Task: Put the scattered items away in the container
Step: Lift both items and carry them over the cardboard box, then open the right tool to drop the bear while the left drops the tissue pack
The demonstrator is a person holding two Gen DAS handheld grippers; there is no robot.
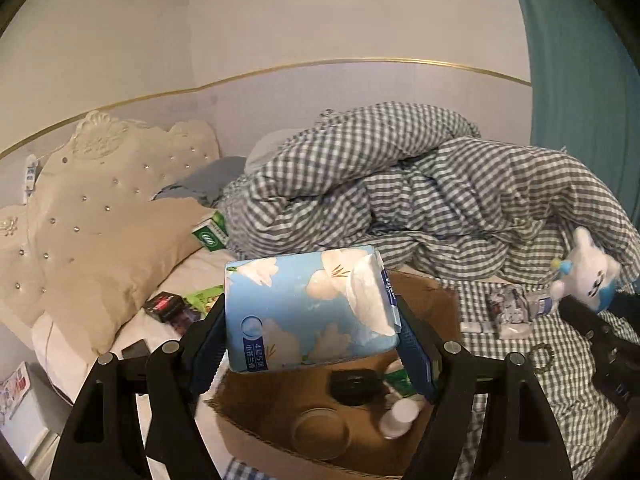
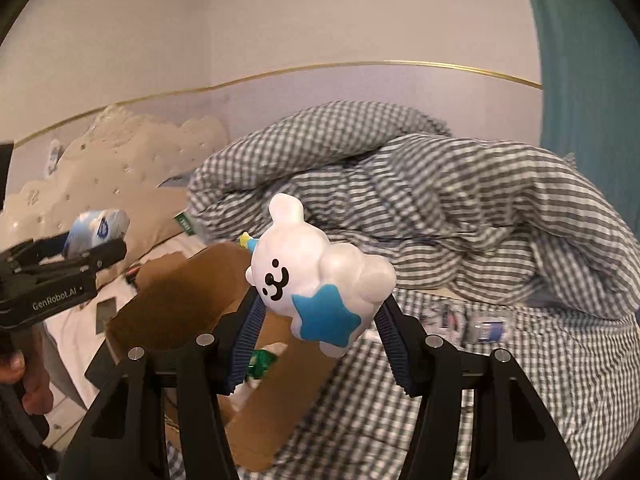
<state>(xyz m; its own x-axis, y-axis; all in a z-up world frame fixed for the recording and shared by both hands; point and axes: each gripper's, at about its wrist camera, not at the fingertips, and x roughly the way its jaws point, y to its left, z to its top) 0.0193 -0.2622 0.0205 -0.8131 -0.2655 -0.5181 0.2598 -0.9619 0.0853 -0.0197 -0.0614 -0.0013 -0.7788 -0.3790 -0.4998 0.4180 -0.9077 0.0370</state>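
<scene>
Carrying two items toward the cardboard box [image 1: 436, 300] at once, we judge this as the transport-and-drop step. Our left gripper [image 1: 312, 344] is clamped wide across a blue floral tissue pack [image 1: 308, 312], pads pressed on both ends, held above the box's open mouth. Our right gripper [image 2: 320, 324] is about half open and pinches a white cloud-bear toy [image 2: 316, 276] with a blue star, hanging over the box's right edge and the checked sheet [image 2: 500, 380]. Inside the box we see a black object [image 1: 354, 386], a clear cup [image 1: 320, 434], a white bottle [image 1: 398, 418] and something green. Next move probably calls for lowering the tissue pack past the raised flaps and letting go, then bringing the toy left over the opening. Watch the box's near rim and upright far flap; the pack is wide. Open room is fair above the box, tighter toward the rumpled duvet [image 1: 400, 184] behind. The grippers sit near each other, so drops should go one by one. Wrappers [image 1: 508, 308] on the sheet are still unpicked.
</scene>
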